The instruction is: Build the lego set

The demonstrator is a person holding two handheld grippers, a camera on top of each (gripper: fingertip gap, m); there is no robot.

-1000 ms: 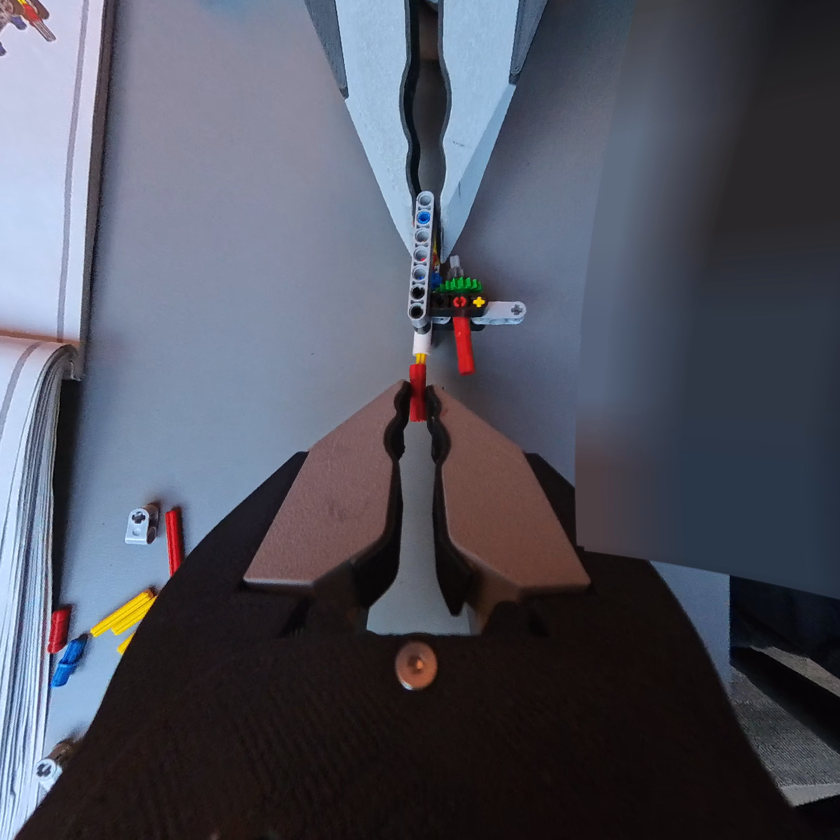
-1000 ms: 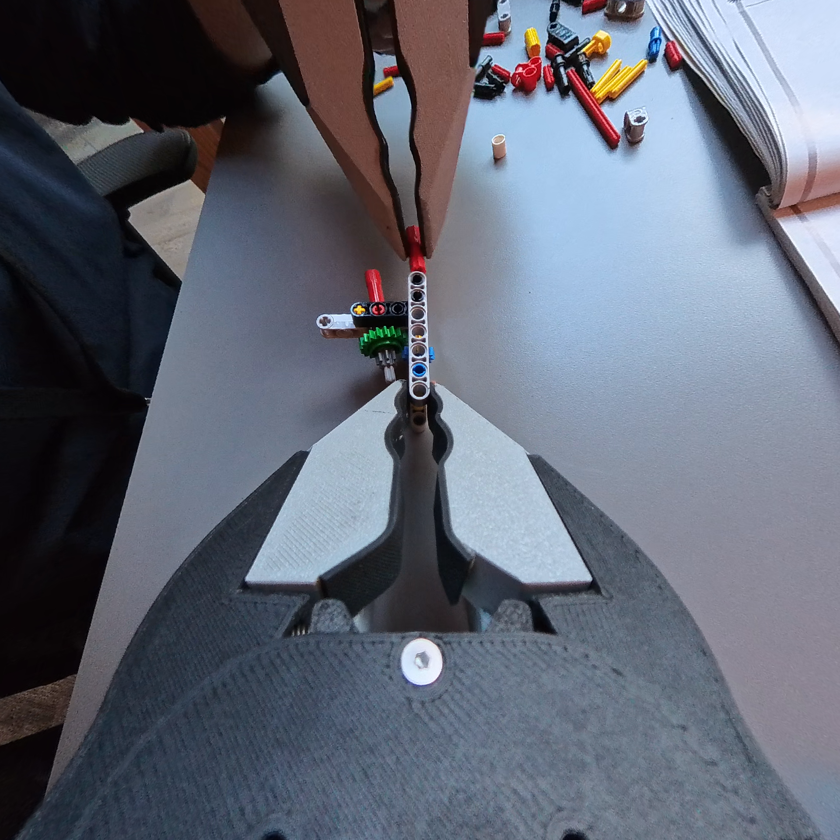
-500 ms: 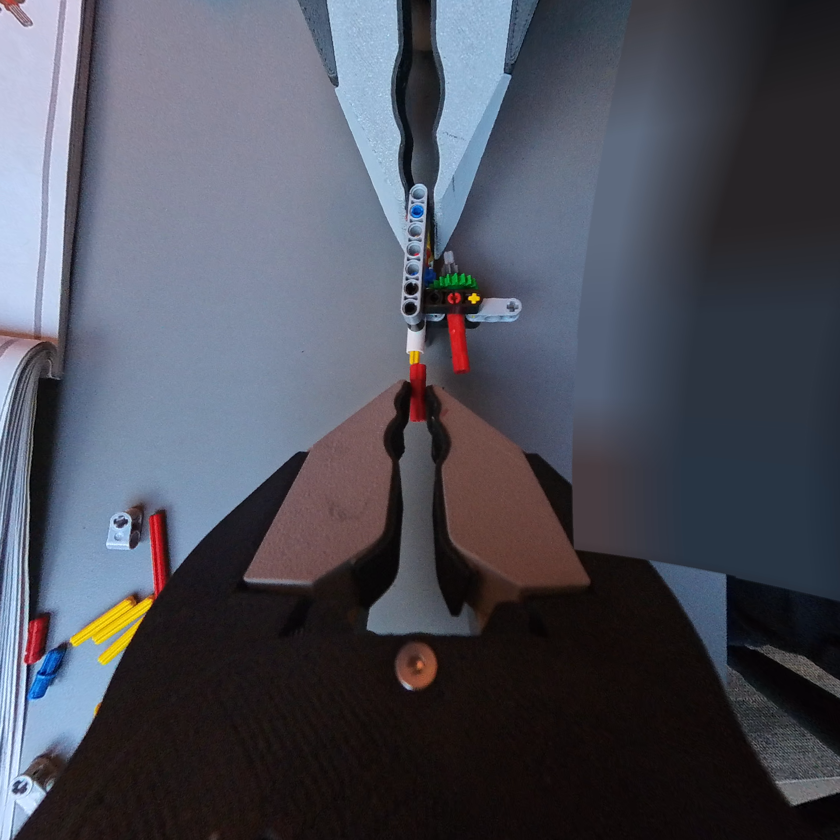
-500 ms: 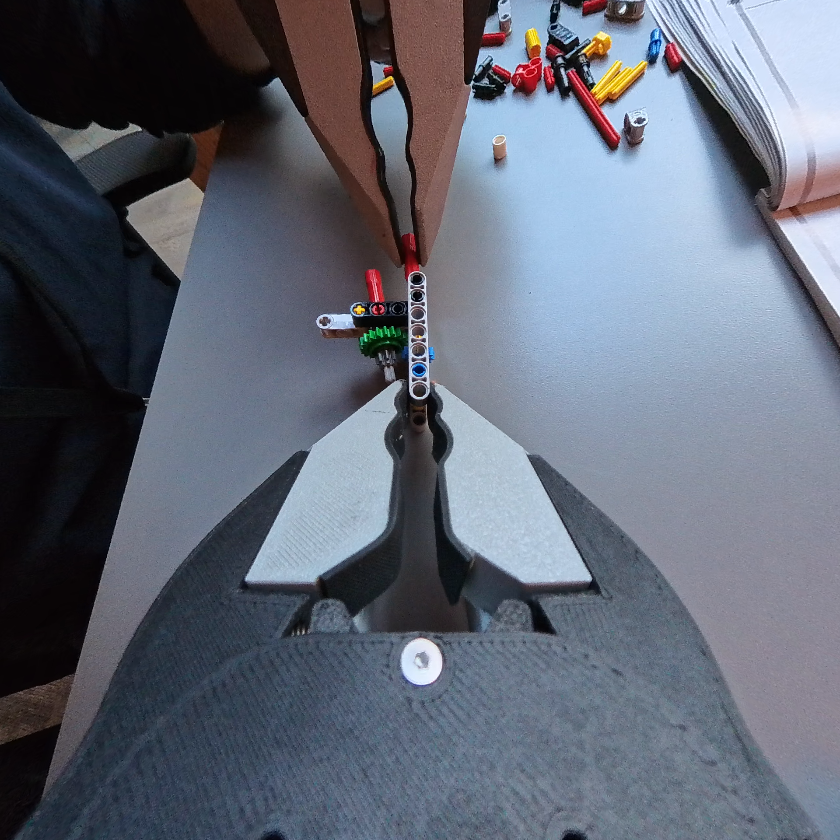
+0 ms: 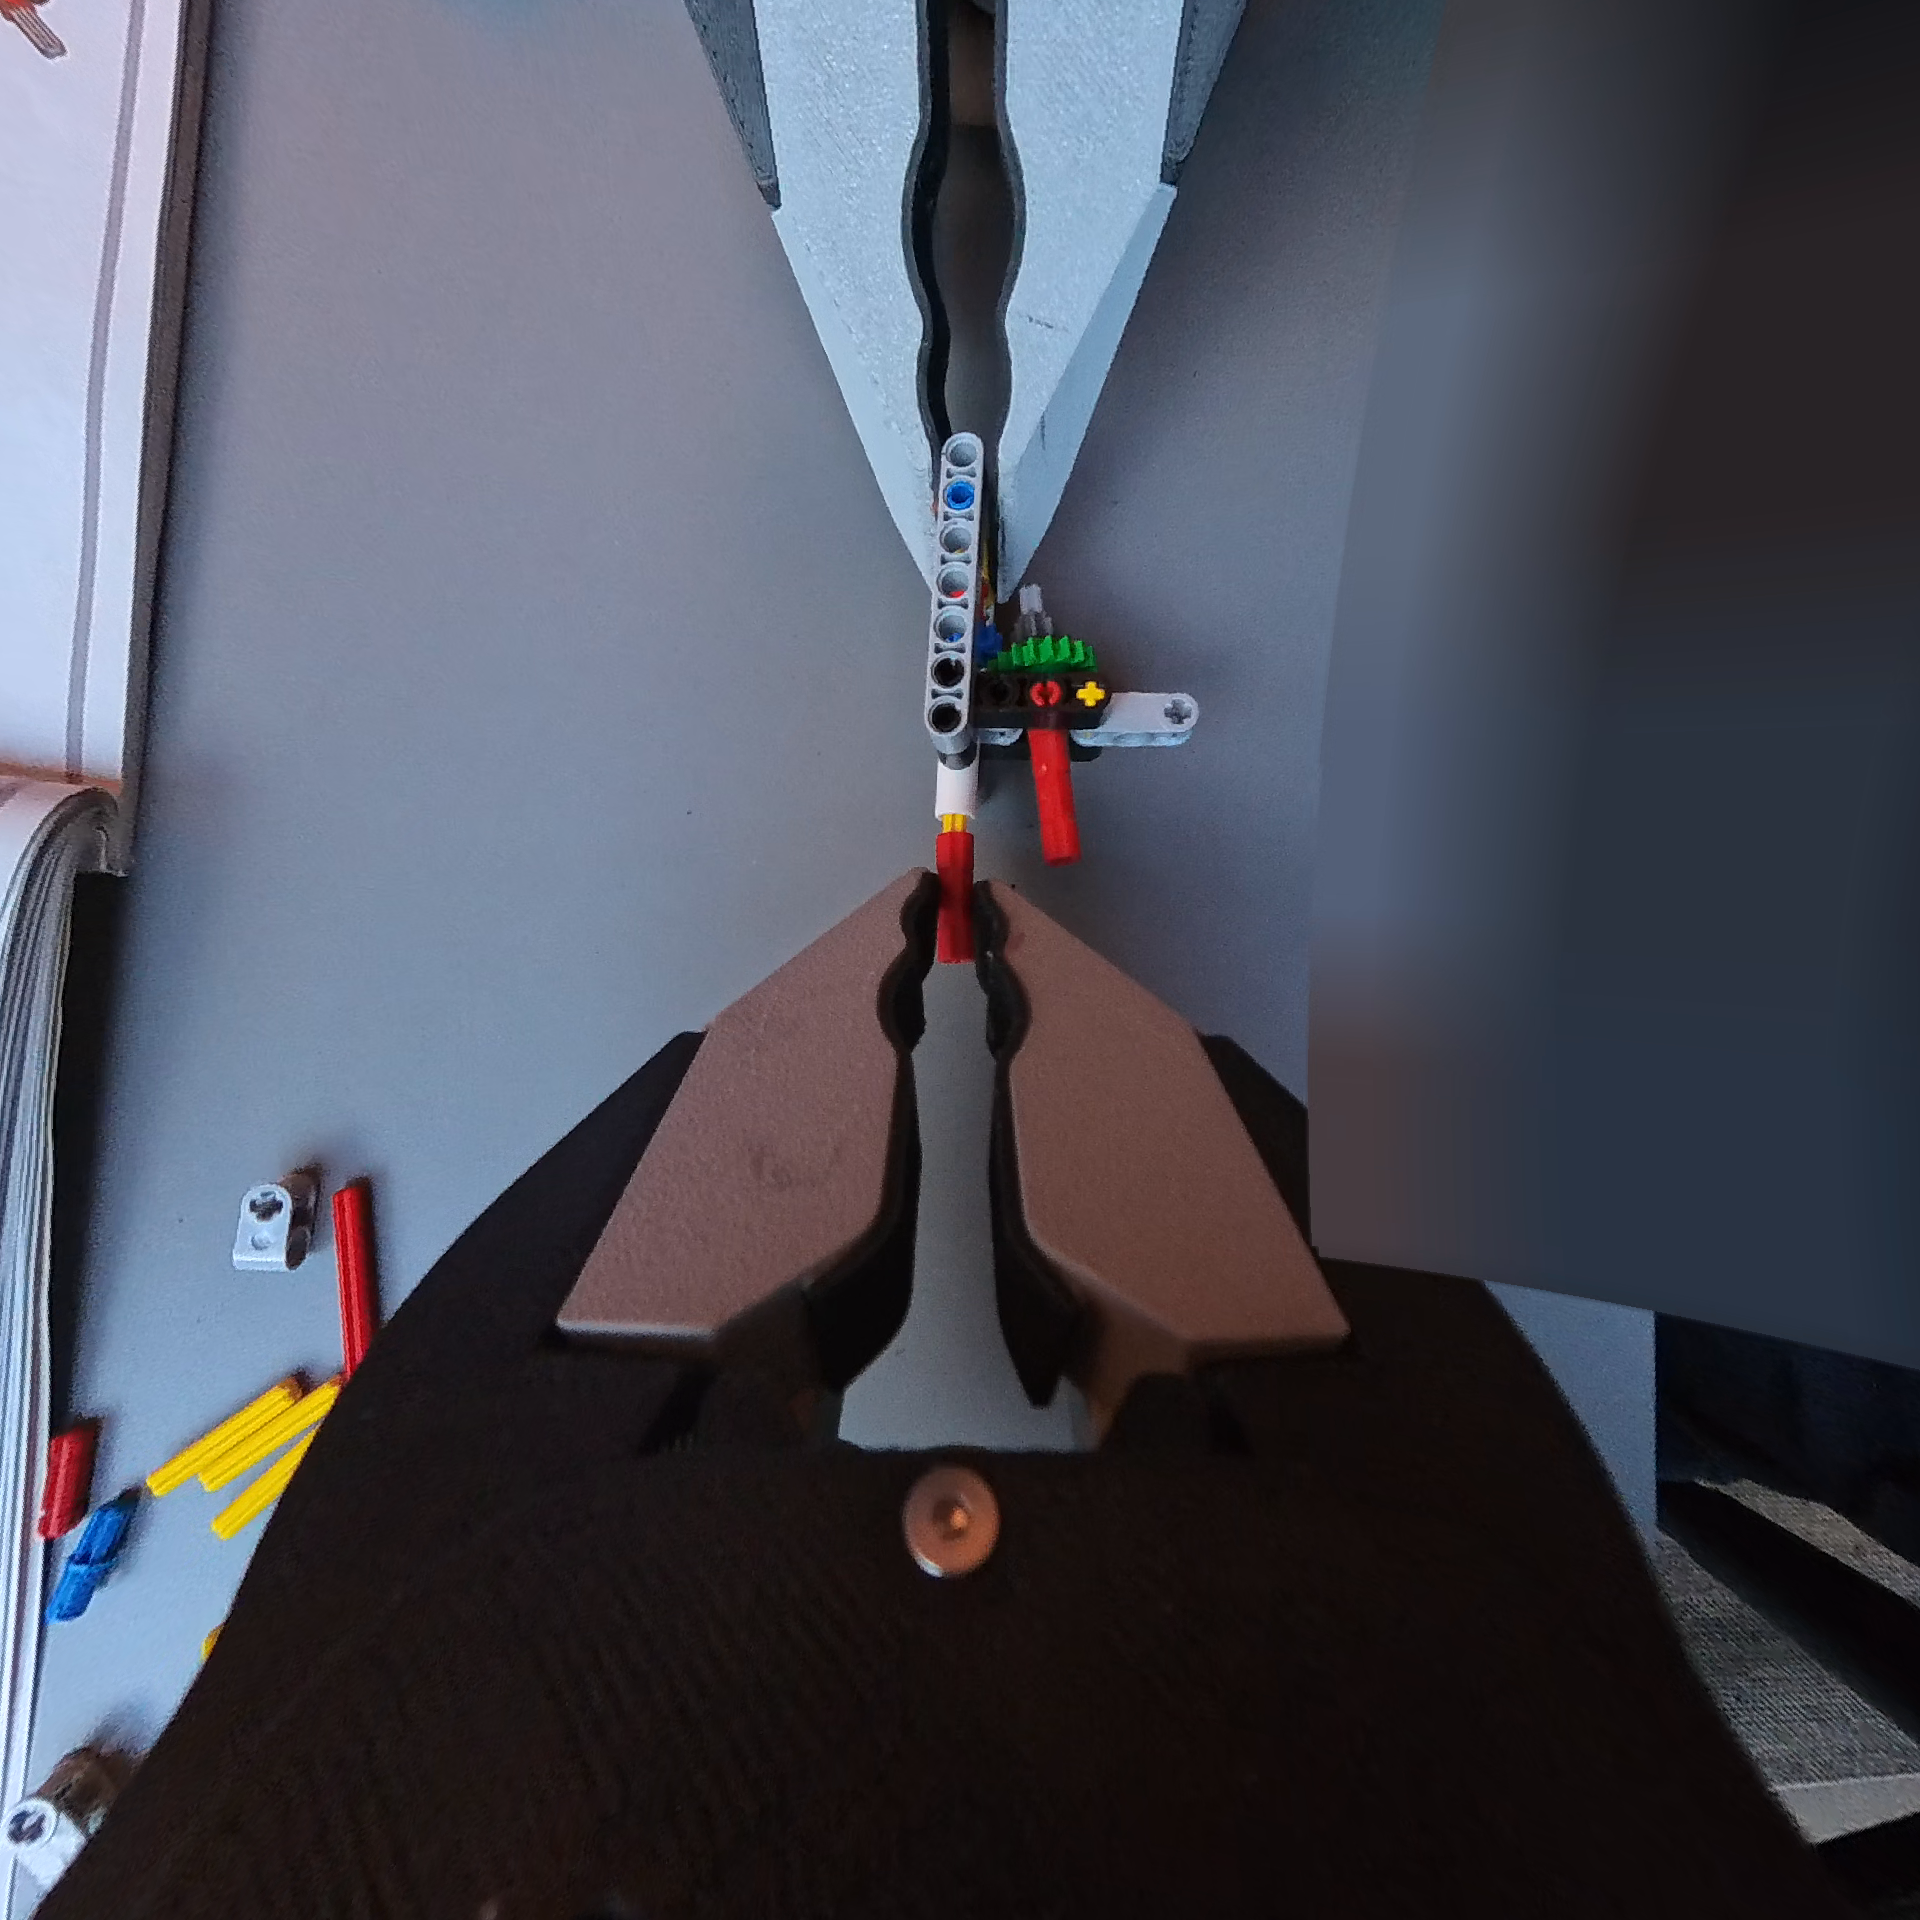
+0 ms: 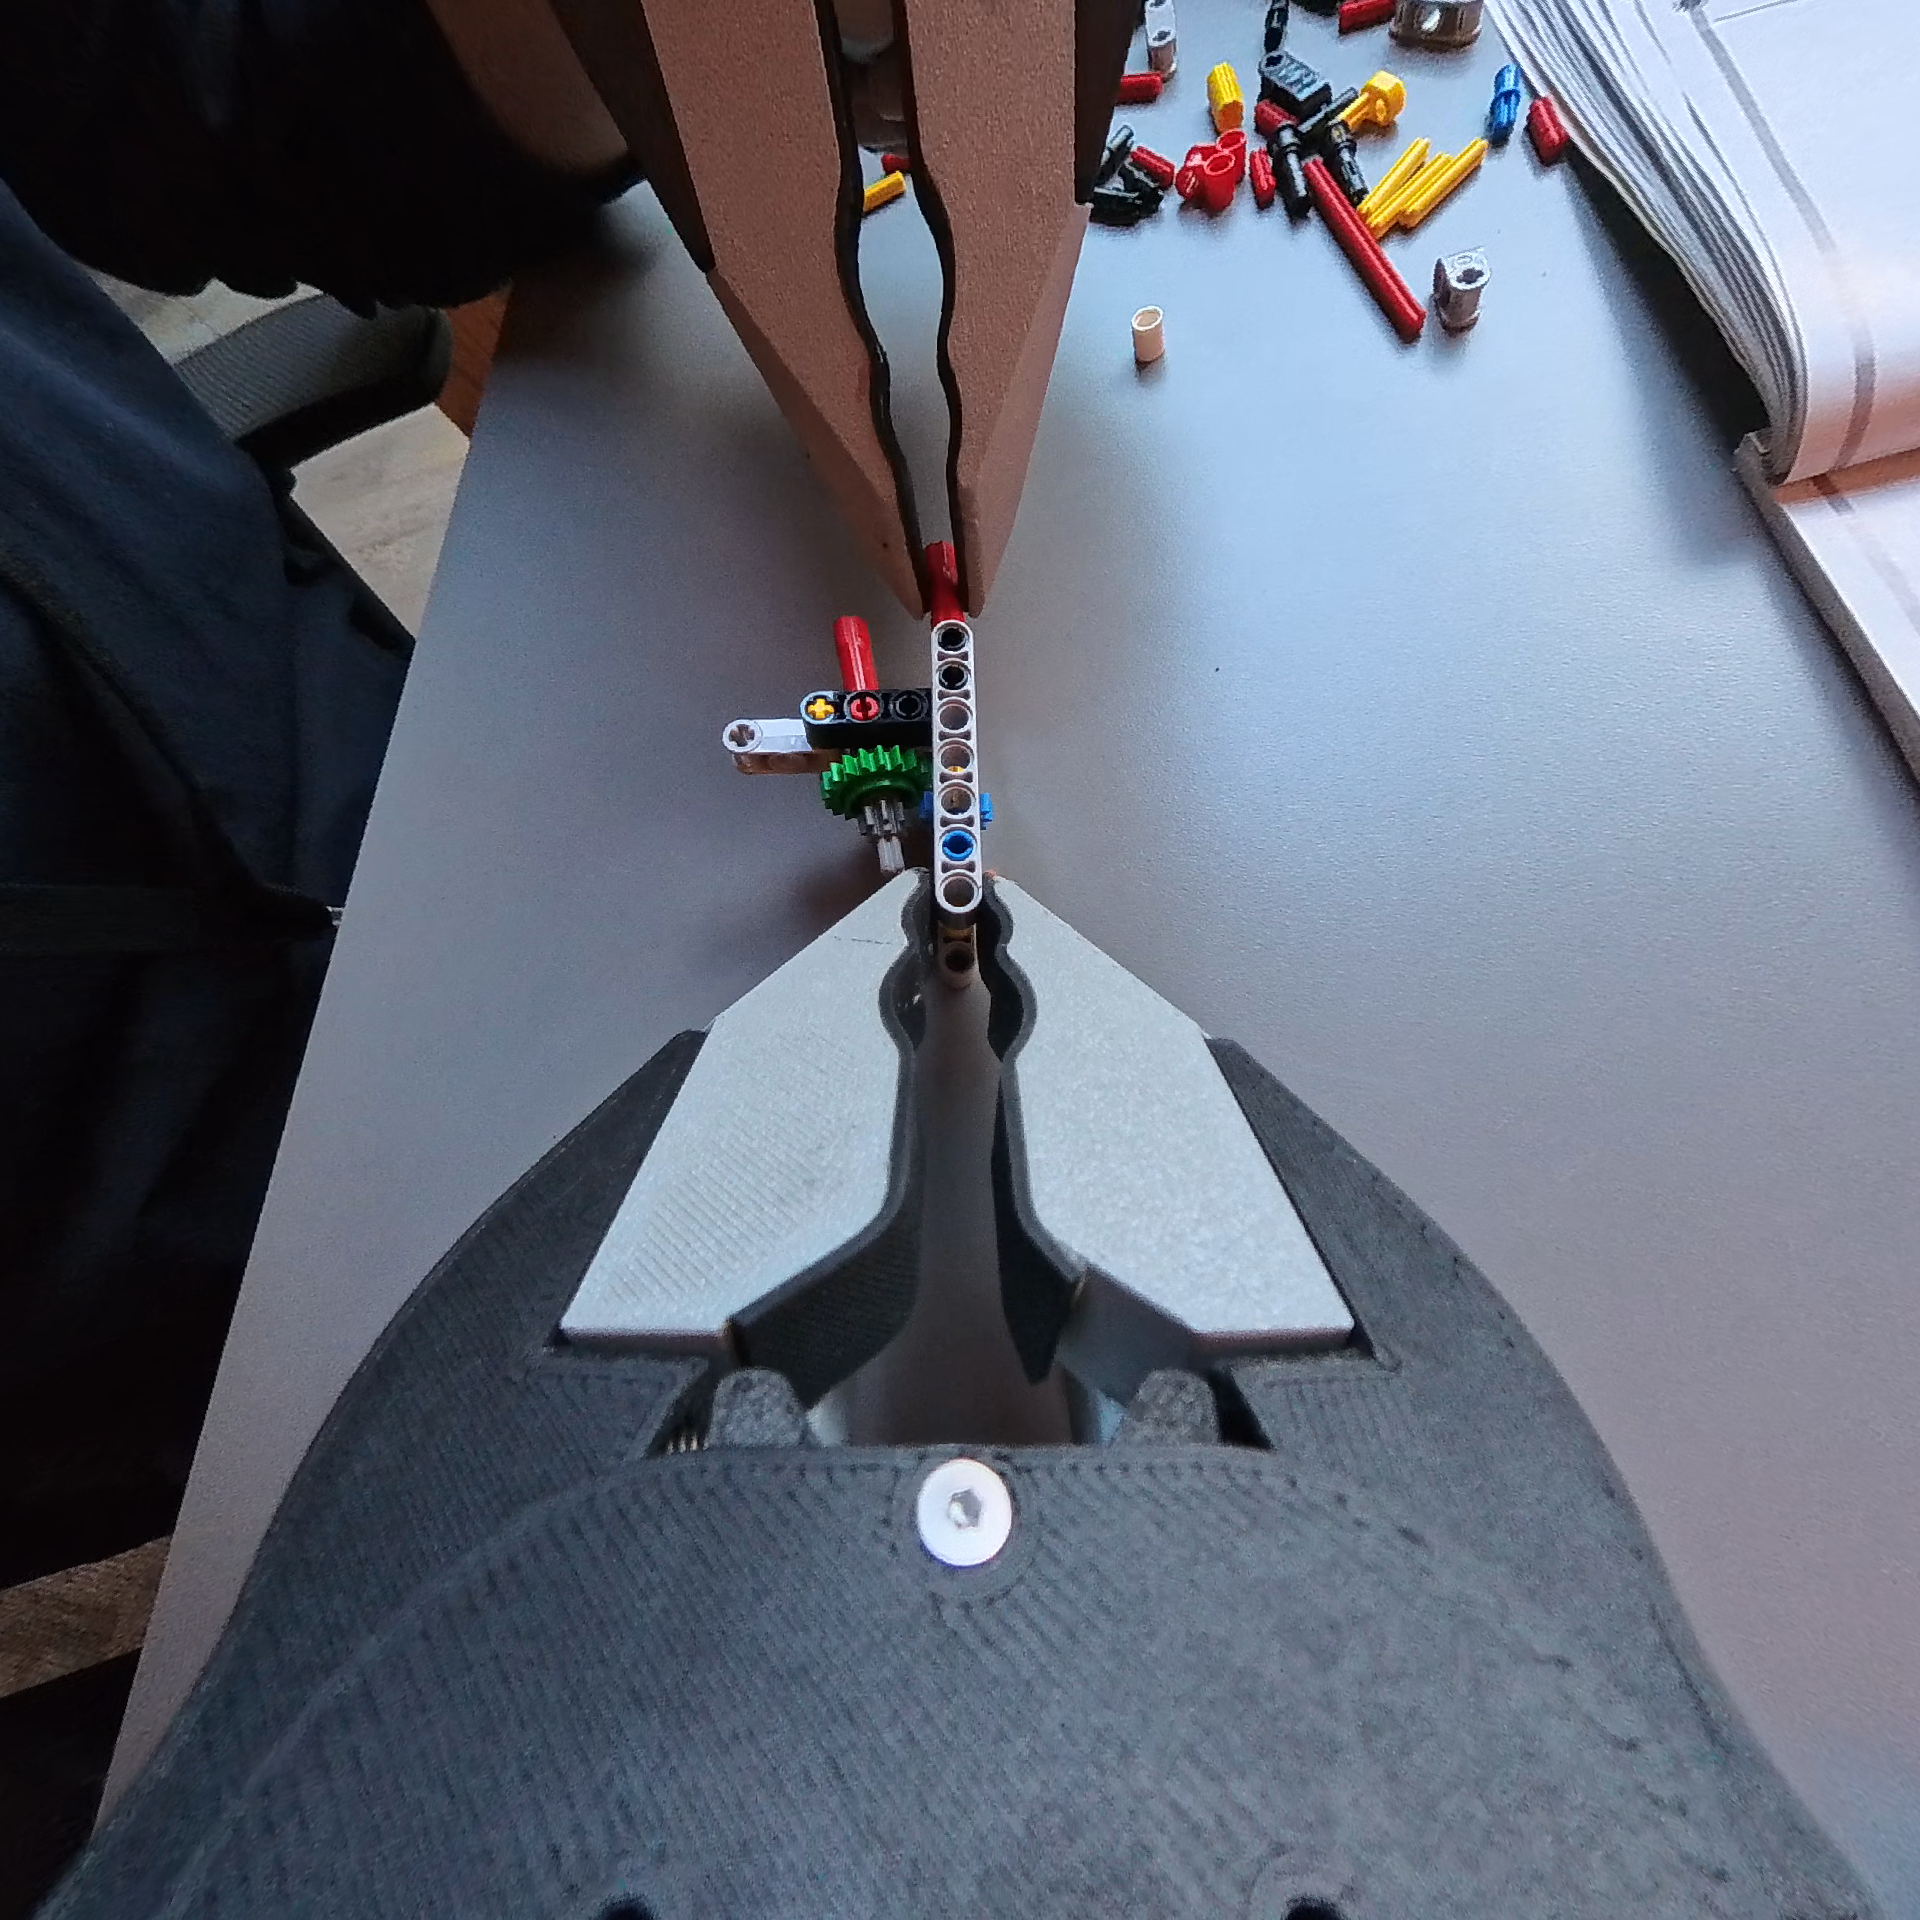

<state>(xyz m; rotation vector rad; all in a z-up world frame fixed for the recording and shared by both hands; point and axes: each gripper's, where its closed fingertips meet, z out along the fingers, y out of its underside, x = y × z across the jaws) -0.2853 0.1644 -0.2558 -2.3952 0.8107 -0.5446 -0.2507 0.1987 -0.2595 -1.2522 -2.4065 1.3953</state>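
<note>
The left tool (image 5: 956, 914), with brown fingers, is closed narrow on a short red plastic pin (image 5: 954, 899), both pads pressing its sides. That pin sits on a thin yellow axle running through a white sleeve into a small toy-brick assembly (image 5: 1023, 691): a long light-grey holed beam (image 5: 956, 592), a black three-hole beam, a green gear (image 6: 875, 779), a small blue gear and a loose-angled red axle. The right tool (image 6: 958, 920), with grey fingers, is likewise nearly closed, gripping the opposite end of the light-grey beam and a tan piece just behind it. The assembly hangs between the two tools near the counter's (image 6: 1351, 727) person-side edge. Loose red, yellow, black and blue toy parts (image 6: 1320, 145) lie toward the far corner, beside an open booklet (image 6: 1787, 229) along the counter's other edge
</note>
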